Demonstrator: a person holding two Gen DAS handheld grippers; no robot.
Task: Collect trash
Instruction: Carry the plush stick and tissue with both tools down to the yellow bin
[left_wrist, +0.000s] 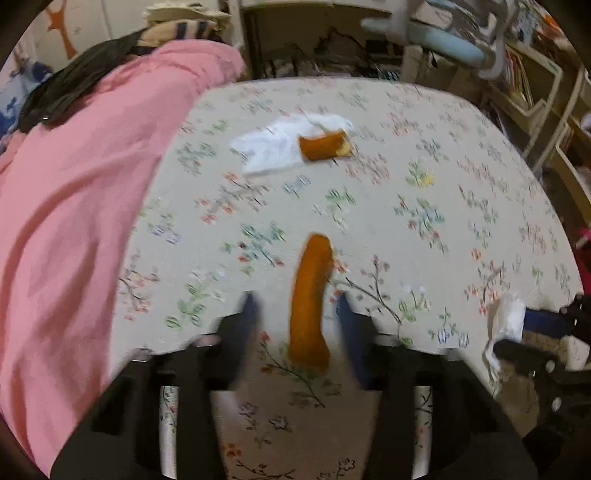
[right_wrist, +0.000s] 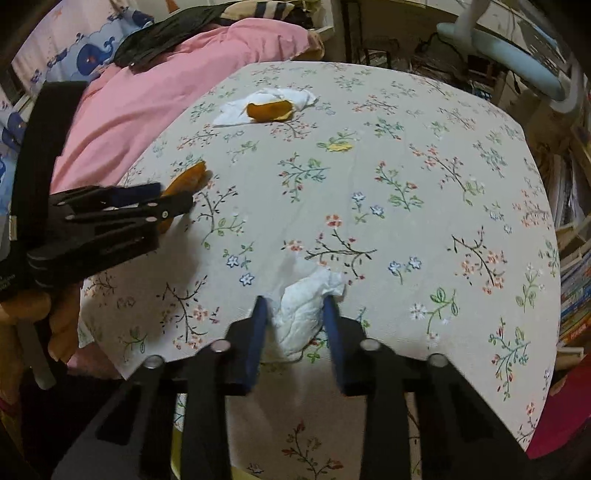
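Two pieces of trash lie at the grippers; two more sit far across the floral tablecloth (right_wrist: 424, 177), whose centre and three o'clock side are bare. A pink blanket (left_wrist: 74, 184) crowds its nine o'clock edge. The left gripper (left_wrist: 295, 306) tilts steeply down, its blue fingers (left_wrist: 251, 310) partly parted, straddling a long orange peel (left_wrist: 310, 299) without clearly pressing it. At twelve o'clock a short peel (left_wrist: 323, 147) rests on a white tissue (left_wrist: 269, 147). The right gripper (right_wrist: 295, 306), also steeply pitched, pinches a crumpled tissue (right_wrist: 304, 306).
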